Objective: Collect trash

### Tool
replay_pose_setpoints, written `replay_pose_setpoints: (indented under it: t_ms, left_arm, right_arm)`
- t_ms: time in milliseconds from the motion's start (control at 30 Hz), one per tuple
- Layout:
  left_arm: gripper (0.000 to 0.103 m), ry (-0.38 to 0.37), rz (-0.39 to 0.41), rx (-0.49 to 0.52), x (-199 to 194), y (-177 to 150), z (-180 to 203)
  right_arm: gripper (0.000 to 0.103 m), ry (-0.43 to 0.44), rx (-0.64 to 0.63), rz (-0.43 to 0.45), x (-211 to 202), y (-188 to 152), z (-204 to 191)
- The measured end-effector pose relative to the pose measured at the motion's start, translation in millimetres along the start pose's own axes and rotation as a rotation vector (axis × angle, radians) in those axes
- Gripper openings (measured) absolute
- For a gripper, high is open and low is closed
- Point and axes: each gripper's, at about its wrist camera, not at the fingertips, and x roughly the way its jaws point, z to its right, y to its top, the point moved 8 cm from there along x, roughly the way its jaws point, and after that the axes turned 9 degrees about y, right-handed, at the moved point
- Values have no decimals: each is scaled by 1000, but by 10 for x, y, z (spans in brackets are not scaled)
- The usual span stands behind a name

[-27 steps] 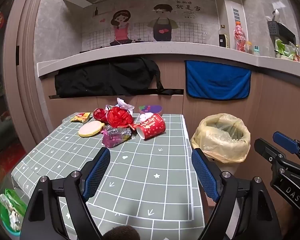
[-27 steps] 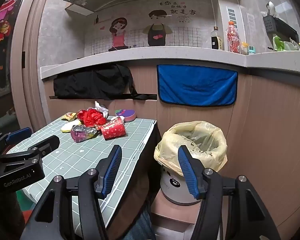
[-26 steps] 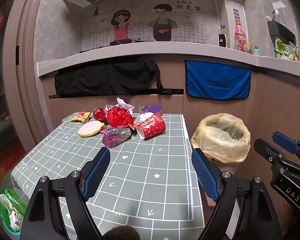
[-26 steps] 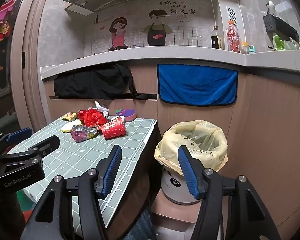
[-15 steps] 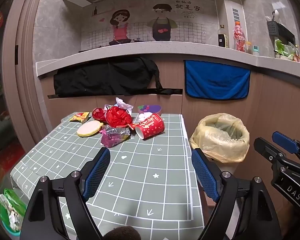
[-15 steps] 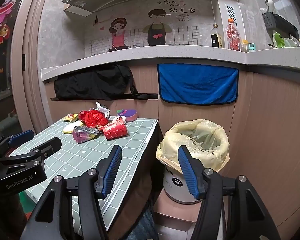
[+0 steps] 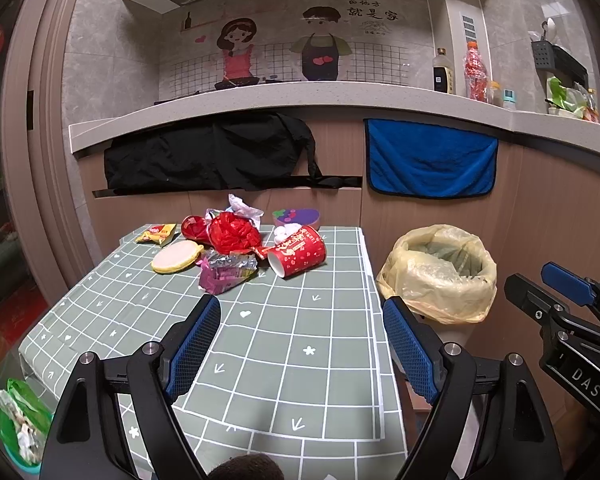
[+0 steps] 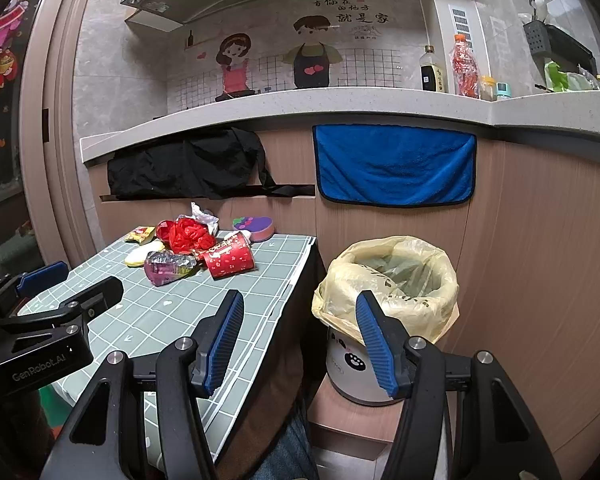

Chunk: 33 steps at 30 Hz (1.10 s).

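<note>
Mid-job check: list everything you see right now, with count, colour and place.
paper cup: 1, red, on its side on table
crumpled plastic: 1, red, behind cup
foil wrapper: 1, pink-silver, left of cup
round lid: 1, yellow-white, left of wrapper
snack packet: 1, yellow, far left corner
purple box: 1, table's far edge
table: 1, green grid cloth
bin: 1, yellow bag liner, right of table
towel: 1, blue, hanging on counter
black cloth: 1, hanging left of towel
left gripper: open, above table
right gripper: open, near bin
</note>
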Motion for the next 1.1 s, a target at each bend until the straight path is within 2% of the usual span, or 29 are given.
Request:
replay_pose_setpoints:
  t_ms: [1100]
  left_arm:
    - [83,-2,0,-1,-10,15,-11]
  right_arm:
    - [56,-16,7,9,-44,13,62]
